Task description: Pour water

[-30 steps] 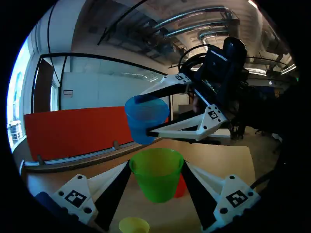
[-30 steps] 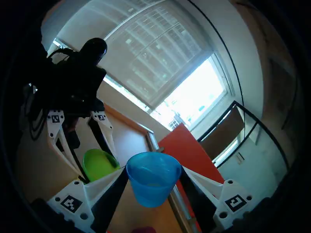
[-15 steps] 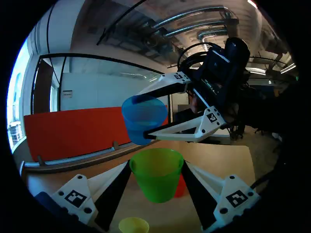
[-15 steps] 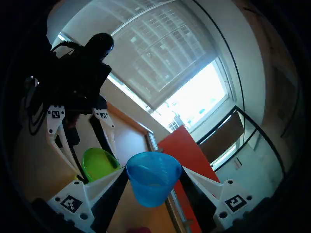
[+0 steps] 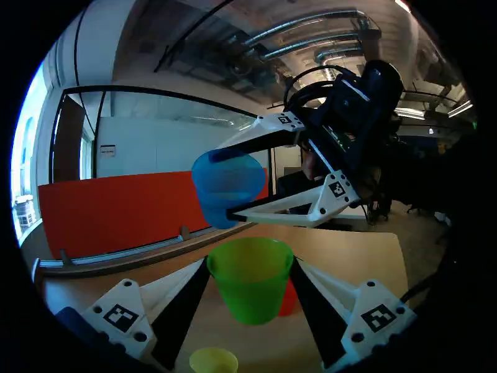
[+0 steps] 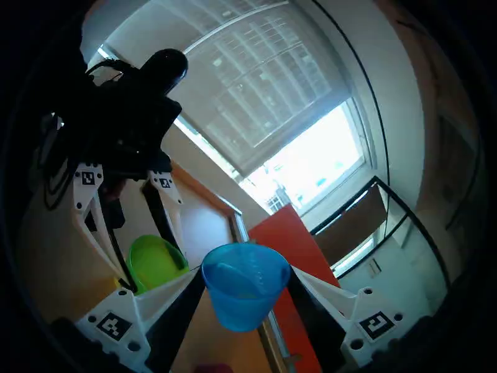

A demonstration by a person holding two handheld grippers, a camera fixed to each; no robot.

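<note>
My left gripper is shut on a green cup, held upright above the wooden table. Above and behind it the right gripper holds a blue cup, tilted toward the green one. In the right gripper view my right gripper is shut on the blue cup, which has a little water at its bottom. The green cup sits lower left there, between the left gripper's fingers. The whole view is rolled sideways.
A yellow cup and part of a red cup stand on the table below the green cup. An orange divider panel runs along the table's far edge. A bright window lies beyond.
The right gripper has tipped the blue cup further and shifted it a little left and up over the green cup. The left gripper and green cup have stayed still.
</note>
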